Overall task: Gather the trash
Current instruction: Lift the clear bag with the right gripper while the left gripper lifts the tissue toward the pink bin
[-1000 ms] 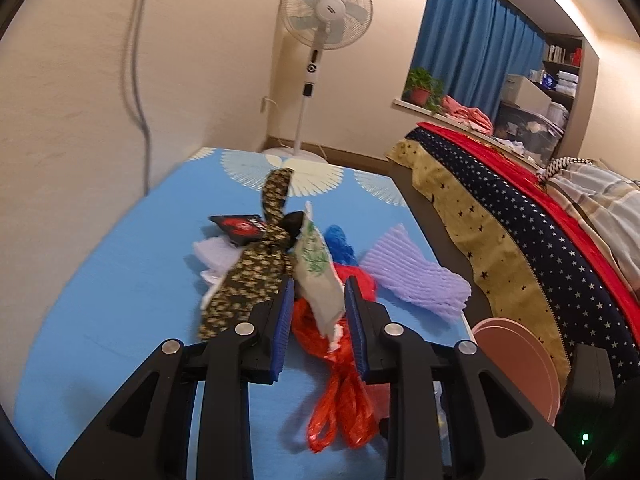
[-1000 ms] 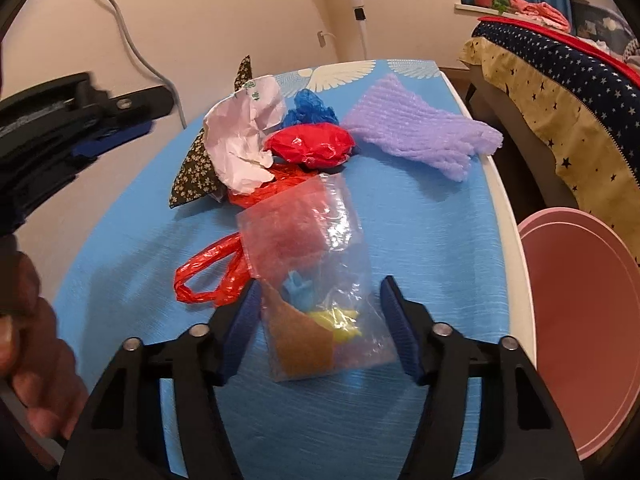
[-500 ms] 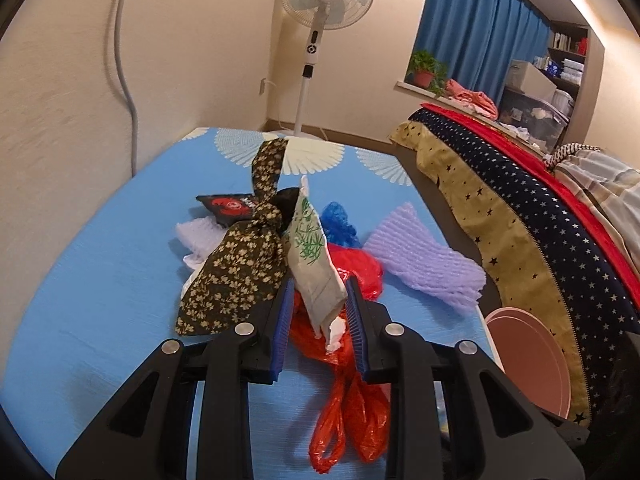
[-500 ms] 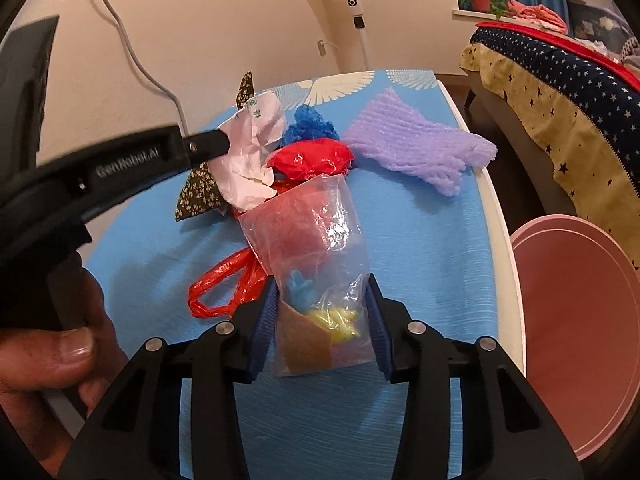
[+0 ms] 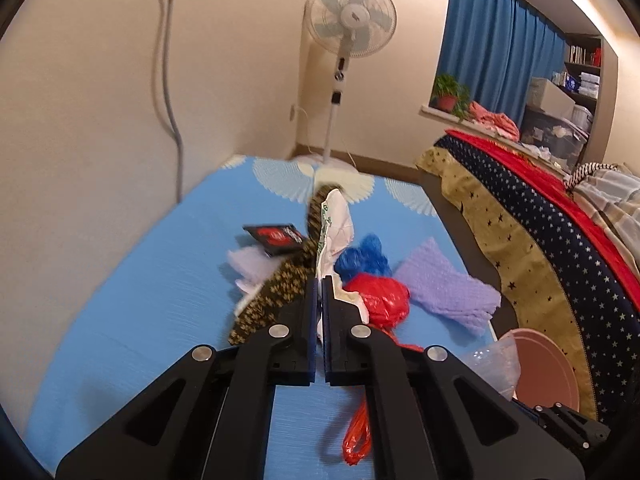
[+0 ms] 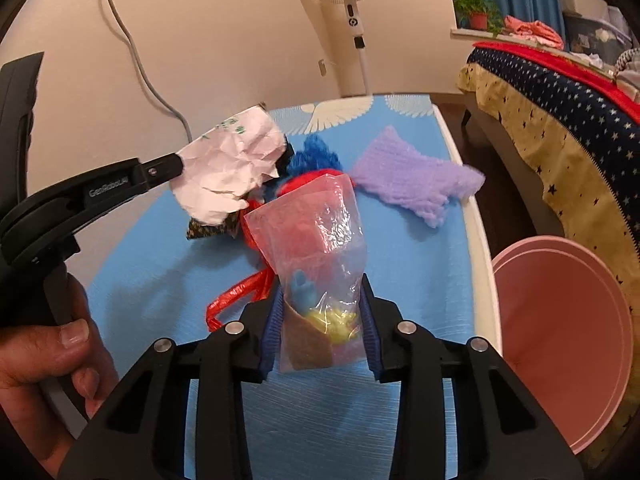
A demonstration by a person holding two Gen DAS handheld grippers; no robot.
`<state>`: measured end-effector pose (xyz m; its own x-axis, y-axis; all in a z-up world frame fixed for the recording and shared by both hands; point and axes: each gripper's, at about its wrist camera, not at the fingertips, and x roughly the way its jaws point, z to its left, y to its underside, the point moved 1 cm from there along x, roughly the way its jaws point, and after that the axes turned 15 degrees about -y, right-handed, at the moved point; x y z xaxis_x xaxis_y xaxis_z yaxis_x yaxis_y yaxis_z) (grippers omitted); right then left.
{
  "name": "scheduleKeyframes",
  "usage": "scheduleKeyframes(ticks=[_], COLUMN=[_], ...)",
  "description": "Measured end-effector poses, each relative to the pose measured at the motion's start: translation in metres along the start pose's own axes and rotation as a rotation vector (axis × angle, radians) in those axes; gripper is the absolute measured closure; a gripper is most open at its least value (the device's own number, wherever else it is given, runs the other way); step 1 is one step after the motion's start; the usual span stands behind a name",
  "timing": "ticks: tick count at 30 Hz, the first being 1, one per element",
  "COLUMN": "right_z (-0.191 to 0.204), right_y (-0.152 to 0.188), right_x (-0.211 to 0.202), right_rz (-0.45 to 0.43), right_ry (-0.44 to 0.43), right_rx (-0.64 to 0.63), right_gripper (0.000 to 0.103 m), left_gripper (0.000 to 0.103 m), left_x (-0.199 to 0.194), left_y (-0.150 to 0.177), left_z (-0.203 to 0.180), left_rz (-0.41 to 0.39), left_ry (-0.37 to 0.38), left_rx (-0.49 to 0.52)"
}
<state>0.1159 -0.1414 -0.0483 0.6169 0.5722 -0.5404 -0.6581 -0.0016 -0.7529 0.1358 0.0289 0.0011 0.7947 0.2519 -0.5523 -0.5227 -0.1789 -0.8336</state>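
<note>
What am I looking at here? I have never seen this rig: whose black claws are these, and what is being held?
No robot: a person carries two hand-held black grippers, each with a fisheye camera looking along its fingers.

The left camera view shows the left gripper shut on a crumpled white paper wrapper with green print. The right camera view shows the right gripper clamping a clear plastic bag of coloured scraps; the person's hand holds the left gripper there.

On the blue cloth-covered table lie a red plastic bag, a purple foam net sleeve, blue crumpled plastic and a black-and-red packet. A pink round bin stands beside it.
</note>
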Motion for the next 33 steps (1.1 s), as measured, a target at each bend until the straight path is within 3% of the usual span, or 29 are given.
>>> scheduleKeyframes(ticks=[19, 33], right_z=[-0.002, -0.014], right_y=[-0.020, -0.037], right_x=[-0.076, -0.136], right_rz=[-0.137, -0.160], right_ry=[0.114, 0.230], right_rx=[-0.005, -0.021], right_gripper=[0.075, 0.080], left_gripper=[0.101, 0.101], left_x=[-0.075, -0.111], left_y=[0.001, 0.010], left_z=[0.002, -0.007], left_rz=[-0.106, -0.129], left_ry=[0.078, 0.158], left_rx=[0.013, 0.050])
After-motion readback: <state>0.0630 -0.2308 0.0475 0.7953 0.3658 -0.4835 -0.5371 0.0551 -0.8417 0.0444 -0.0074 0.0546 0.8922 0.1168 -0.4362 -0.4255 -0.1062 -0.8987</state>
